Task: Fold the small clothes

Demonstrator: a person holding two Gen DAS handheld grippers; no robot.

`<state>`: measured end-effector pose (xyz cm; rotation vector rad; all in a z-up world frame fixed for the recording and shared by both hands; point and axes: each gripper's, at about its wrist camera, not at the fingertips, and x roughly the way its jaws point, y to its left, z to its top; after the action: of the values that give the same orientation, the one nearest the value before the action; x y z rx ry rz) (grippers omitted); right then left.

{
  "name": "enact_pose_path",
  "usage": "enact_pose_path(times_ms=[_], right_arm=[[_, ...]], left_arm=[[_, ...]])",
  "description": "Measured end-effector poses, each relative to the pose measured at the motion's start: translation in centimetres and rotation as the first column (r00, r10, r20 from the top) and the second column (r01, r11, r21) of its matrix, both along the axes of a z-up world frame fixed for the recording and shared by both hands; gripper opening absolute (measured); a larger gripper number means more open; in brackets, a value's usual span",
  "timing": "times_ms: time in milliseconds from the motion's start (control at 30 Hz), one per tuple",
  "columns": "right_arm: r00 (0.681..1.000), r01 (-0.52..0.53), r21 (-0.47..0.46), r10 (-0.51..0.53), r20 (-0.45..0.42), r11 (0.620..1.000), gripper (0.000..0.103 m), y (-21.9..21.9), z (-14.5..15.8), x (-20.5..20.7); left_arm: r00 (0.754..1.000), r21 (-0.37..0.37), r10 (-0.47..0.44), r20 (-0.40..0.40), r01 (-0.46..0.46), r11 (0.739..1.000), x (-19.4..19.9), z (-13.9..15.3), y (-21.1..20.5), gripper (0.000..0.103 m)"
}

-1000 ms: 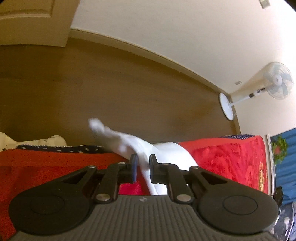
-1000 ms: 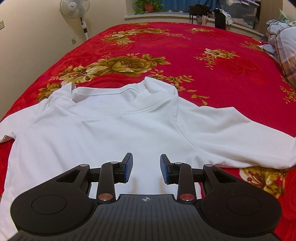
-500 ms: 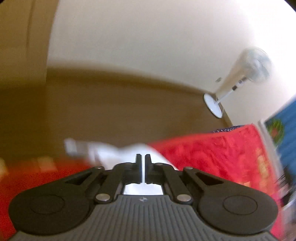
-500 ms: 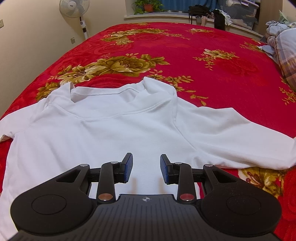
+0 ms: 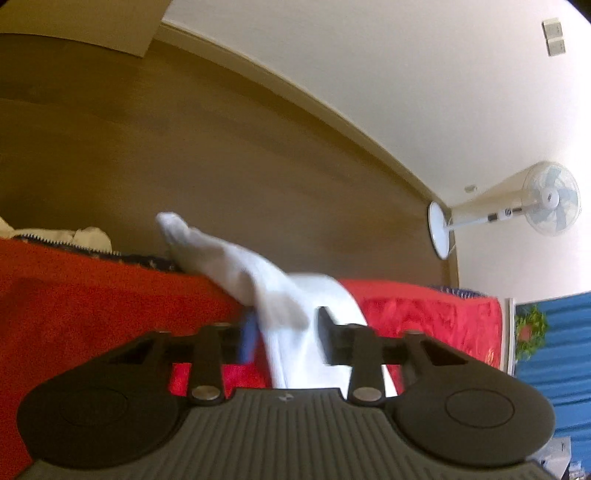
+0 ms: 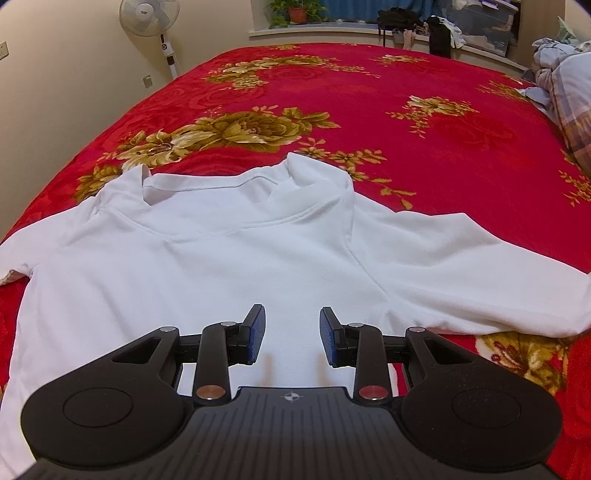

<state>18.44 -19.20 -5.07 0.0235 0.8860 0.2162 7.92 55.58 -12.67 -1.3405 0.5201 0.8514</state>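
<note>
The right gripper hovers over the lower body of the white long-sleeved shirt, its blue-padded jaws parted with nothing between them. The shirt lies spread front-up on the red bedspread, which carries gold flower patterns; its collar points away from the camera and one sleeve extends to the right. The left gripper sits at the bed's left edge, where the shirt's other sleeve runs between its jaws and out over the edge; the jaws have just been opening and stand apart from the cloth, though motion blur softens this. Beyond that edge lies brown wood flooring, bounded by a pale baseboard and a cream wall. A white pedestal fan stands by the wall near the bed's far corner. At the far side a windowsill holds a potted plant and dark bags. A plaid blanket is heaped at the bed's right edge.
</note>
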Motion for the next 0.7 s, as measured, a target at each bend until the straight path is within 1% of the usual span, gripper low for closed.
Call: enact_pose_path(times_ms=[67,100,167,200,233,267,300,333,367,400,433,467,500,533,567,600,633,667,700], right_arm=[[1.0,-0.002,-0.001,0.002,-0.001,1.0,0.034,0.1,0.0,0.0],[1.0,-0.001,-0.002,0.001,-0.002,1.0,0.034,0.1,0.0,0.0],[1.0,0.001,-0.005,-0.001,-0.003,1.0,0.034,0.1,-0.1,0.0],[1.0,0.002,-0.006,-0.002,-0.004,1.0,0.034,0.1,-0.1,0.0],[1.0,0.004,-0.007,-0.004,-0.004,1.0,0.034,0.1,-0.1,0.0],[1.0,0.006,-0.009,-0.006,-0.004,1.0,0.034,0.1,-0.2,0.0],[1.0,0.008,-0.01,-0.008,-0.002,1.0,0.034,0.1,-0.2,0.1],[1.0,0.009,-0.011,-0.009,0.0,1.0,0.034,0.1,-0.2,0.1],[1.0,0.011,-0.011,-0.011,0.003,1.0,0.034,0.1,-0.2,0.1],[1.0,0.014,-0.01,-0.014,0.007,1.0,0.034,0.1,-0.2,0.1],[1.0,0.018,-0.005,-0.018,0.011,1.0,0.034,0.1,-0.2,0.1],[1.0,0.023,0.001,-0.023,0.016,1.0,0.034,0.0,-0.2,0.1],[0.999,0.027,0.009,-0.027,0.022,1.0,0.033,-0.1,-0.1,0.1],[0.999,0.032,0.019,-0.032,0.028,0.999,0.033,-0.1,-0.1,0.1],[0.999,0.037,0.029,-0.039,0.036,0.999,0.032,-0.2,0.0,0.1],[0.998,0.042,0.04,-0.044,0.044,0.998,0.032,-0.3,0.1,0.2],[0.997,0.046,0.054,-0.048,0.053,0.998,0.032,-0.4,0.2,0.1],[0.997,0.049,0.064,-0.052,0.059,0.997,0.032,-0.4,0.3,0.2],[0.996,0.052,0.074,-0.057,0.065,0.996,0.032,-0.5,0.4,0.3]], left_arm=[[1.0,0.014,0.004,-0.004,-0.004,1.0,0.4,-0.3,0.3,0.004],[1.0,0.026,0.004,-0.012,-0.004,1.0,0.6,-0.2,0.2,0.004],[0.999,0.078,0.013,-0.036,-0.01,0.997,0.9,0.6,-0.2,0.003],[0.999,0.13,-0.003,-0.04,0.008,0.991,1.4,1.5,-0.8,0.003],[0.999,0.201,-0.026,-0.048,0.035,0.979,2.0,2.8,-1.6,0.003],[0.996,0.296,-0.057,-0.061,0.073,0.953,2.9,4.5,-2.9,0.003],[0.991,0.416,-0.108,-0.076,0.13,0.9,4.0,6.7,-4.8,0.003],[0.982,0.524,-0.165,-0.087,0.186,0.831,5.0,8.7,-7.1,0.003],[0.966,0.631,-0.235,-0.103,0.246,0.736,5.9,10.9,-10.0,0.003],[0.94,0.73,-0.318,-0.123,0.303,0.613,6.6,12.9,-13.8,0.003],[0.905,0.798,-0.399,-0.149,0.348,0.492,7.1,14.3,-17.6,0.003],[0.867,0.835,-0.467,-0.175,0.382,0.397,7.2,15.1,-21.0,0.003],[0.812,0.856,-0.547,-0.203,0.419,0.304,7.3,15.6,-24.9,0.003],[0.754,0.86,-0.619,-0.22,0.45,0.241,7.3,15.6,-28.0,0.003],[0.676,0.852,-0.698,-0.237,0.49,0.185,7.4,15.3,-31.0,0.003],[0.563,0.826,-0.785,-0.26,0.551,0.121,7.7,14.6,-34.1,0.004],[0.439,0.783,-0.851,-0.288,0.619,0.054,8.2,13.6,-36.7,0.007],[0.288,0.718,-0.901,-0.325,0.695,-0.037,8.9,12.3,-39.2,0.017],[0.143,0.644,-0.919,-0.367,0.752,-0.141,9.4,10.8,-41.5,0.017]])
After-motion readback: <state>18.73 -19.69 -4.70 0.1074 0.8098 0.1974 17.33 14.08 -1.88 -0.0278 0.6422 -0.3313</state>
